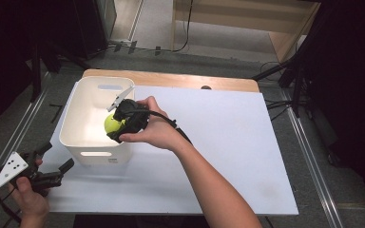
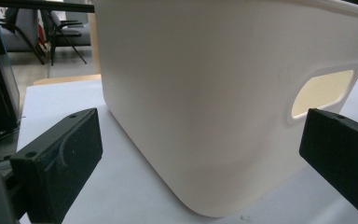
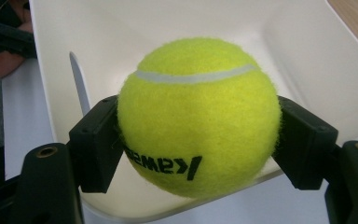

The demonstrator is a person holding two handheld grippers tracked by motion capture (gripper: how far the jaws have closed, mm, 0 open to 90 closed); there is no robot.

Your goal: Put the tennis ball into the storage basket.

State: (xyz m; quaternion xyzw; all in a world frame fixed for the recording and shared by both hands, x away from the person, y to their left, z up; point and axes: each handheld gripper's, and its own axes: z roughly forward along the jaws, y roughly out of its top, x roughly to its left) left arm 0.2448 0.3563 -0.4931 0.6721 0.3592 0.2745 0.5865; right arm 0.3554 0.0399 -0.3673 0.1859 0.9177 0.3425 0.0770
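Note:
A yellow-green tennis ball [image 1: 111,123] [image 3: 200,116] with black lettering is held over the right side of a white plastic bin [image 1: 83,110] [image 3: 307,51], above its rim. My right gripper [image 1: 116,124] [image 3: 200,140] is shut on the ball, one black pad on each side. My left gripper [image 1: 54,164] [image 2: 200,154] is open near the table's front left corner, pointing at the bin's [image 2: 205,93] near wall with its handle slot. Nothing lies between its jaws.
The bin stands at the left of a white sheet [image 1: 218,137] covering a wooden table [image 1: 171,78]. Metal rails [image 1: 309,156] run along both sides of the table. Cables and a wooden frame [image 1: 247,19] lie on the floor behind.

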